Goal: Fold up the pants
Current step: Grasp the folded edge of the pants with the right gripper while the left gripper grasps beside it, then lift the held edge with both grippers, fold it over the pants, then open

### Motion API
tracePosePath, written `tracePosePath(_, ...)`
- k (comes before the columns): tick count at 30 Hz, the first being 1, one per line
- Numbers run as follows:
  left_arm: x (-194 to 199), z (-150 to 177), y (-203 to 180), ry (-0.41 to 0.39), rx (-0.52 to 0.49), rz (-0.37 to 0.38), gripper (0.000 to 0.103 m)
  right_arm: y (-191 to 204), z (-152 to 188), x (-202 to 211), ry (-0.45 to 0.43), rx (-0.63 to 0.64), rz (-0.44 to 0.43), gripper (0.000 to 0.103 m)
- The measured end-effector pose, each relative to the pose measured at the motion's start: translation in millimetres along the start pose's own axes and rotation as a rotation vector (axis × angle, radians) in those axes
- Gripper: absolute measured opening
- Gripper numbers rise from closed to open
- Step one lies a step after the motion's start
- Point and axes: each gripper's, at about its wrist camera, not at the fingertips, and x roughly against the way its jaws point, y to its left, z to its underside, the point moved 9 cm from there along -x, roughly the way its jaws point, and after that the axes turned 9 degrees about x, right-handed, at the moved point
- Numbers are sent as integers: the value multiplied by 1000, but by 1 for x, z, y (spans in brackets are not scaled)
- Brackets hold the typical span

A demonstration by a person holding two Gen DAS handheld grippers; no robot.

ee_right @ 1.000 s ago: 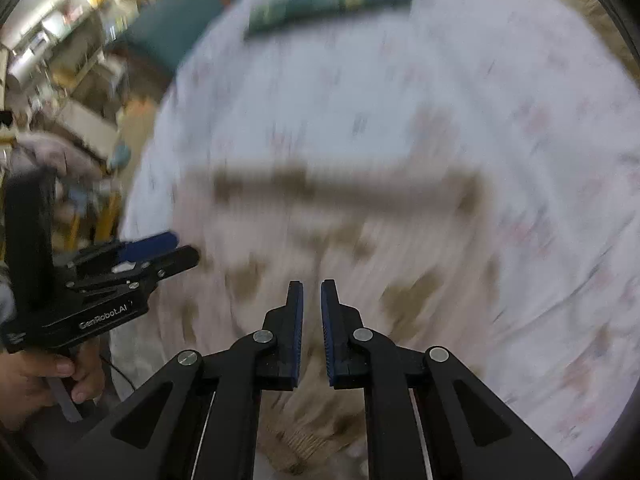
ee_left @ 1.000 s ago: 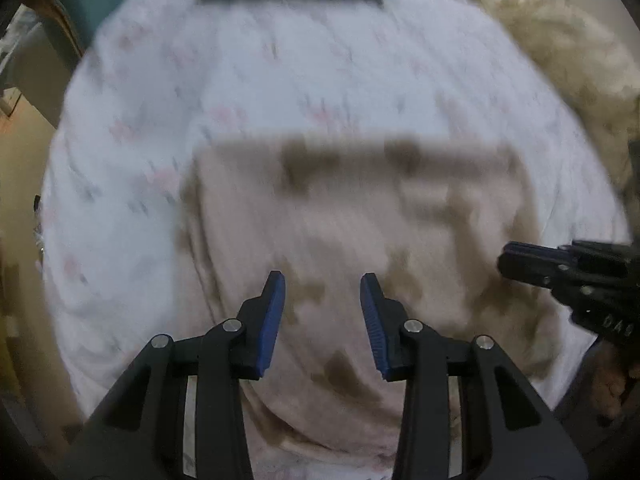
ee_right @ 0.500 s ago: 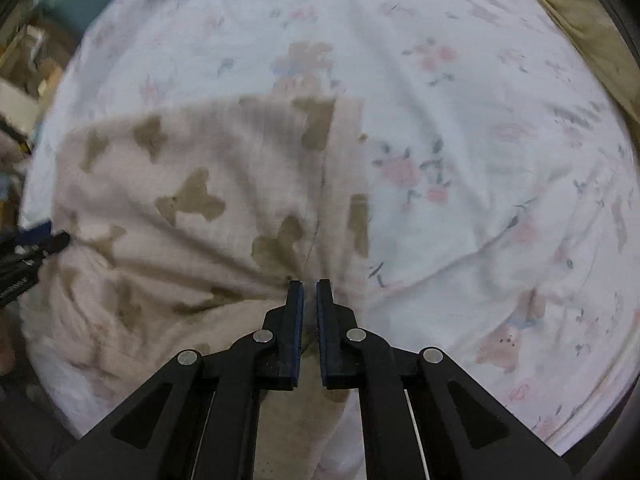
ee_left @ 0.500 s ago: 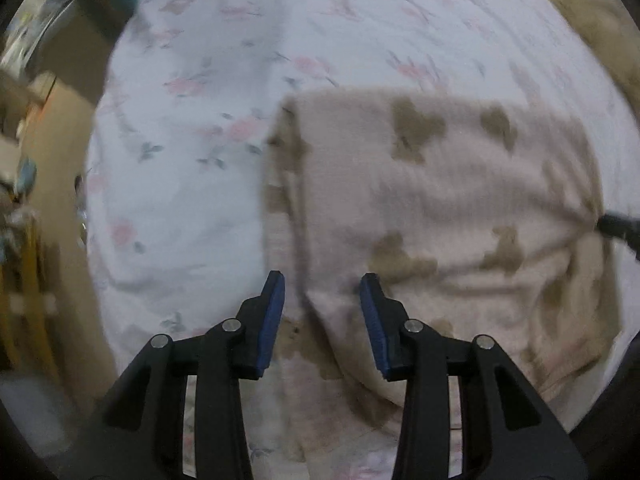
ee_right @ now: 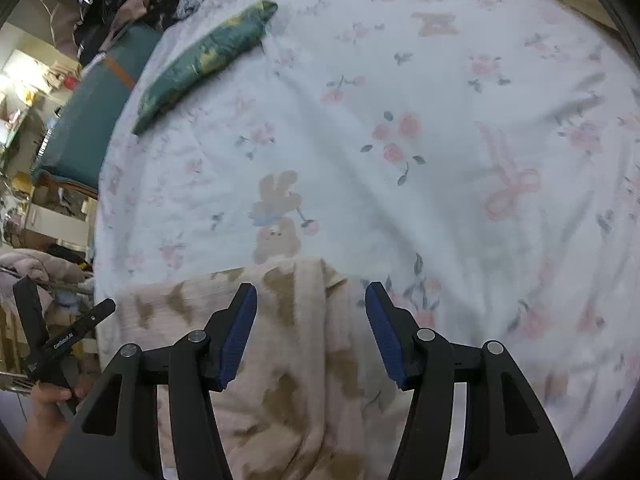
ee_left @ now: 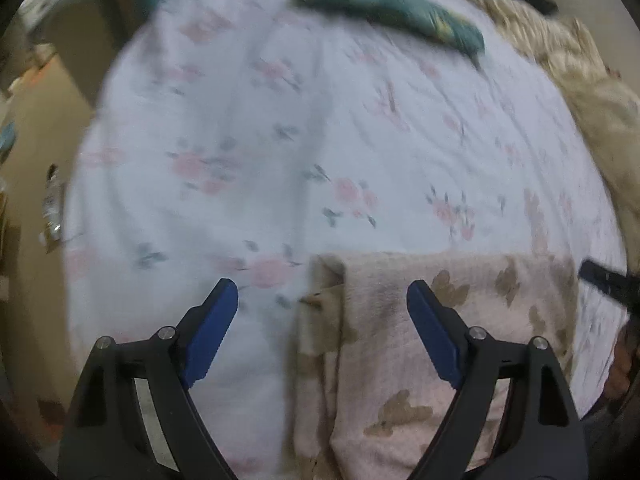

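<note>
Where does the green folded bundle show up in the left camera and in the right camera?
Left wrist view: the green folded bundle lies along the top edge, right of centre, on the floral sheet.
Right wrist view: the green folded bundle lies upper left, slanting, near the sheet's far-left edge.
Shared landmark: the beige pants, low in both pictures between the open tool fingers.
</note>
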Motion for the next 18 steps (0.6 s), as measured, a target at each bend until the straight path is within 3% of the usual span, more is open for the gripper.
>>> tracePosePath(4, -15, -2, -11, 10, -83, -15, 82, 3, -1, -23, 57, 46, -33, 59)
tracePosePath(5, -16, -3, -12, 12, -95, -8, 75, 3, -1, -28, 65, 59, -24, 59)
tracePosePath(6, -17, -4, -16, 16, -112, 9, 66, 4, -2, -34, 76, 72, -16, 59)
tracePosePath(8, -21, -3, -21, 42, -144, 34, 29, 4, 4, -39, 99, 76, -24, 59)
tracePosePath(10, -22, -1, -26, 81, -133, 86, 6, 6, 6, -43, 104, 89, -24, 60)
tracePosePath(11, -22, 0, -27, 86, -127, 93, 5, 7, 6, -43, 107, 104, -18, 54)
tracePosePath(12, -19, -1, -29, 72, -134, 89, 5, 10, 5, -43, 111, 127, -22, 31)
tracePosePath(14, -13, -5, -31, 46, -147, 86, 4, 15, 6, -45, 134, 145, -40, 8)
tracePosePath(16, -5, -13, -32, 12, -139, 94, 4, 19, 0, -38, 98, 173, -38, 6)
tracePosePath(18, 11, -28, -35, -70, -136, 110, 4, 27, -12, -24, 25, 206, -23, 5)
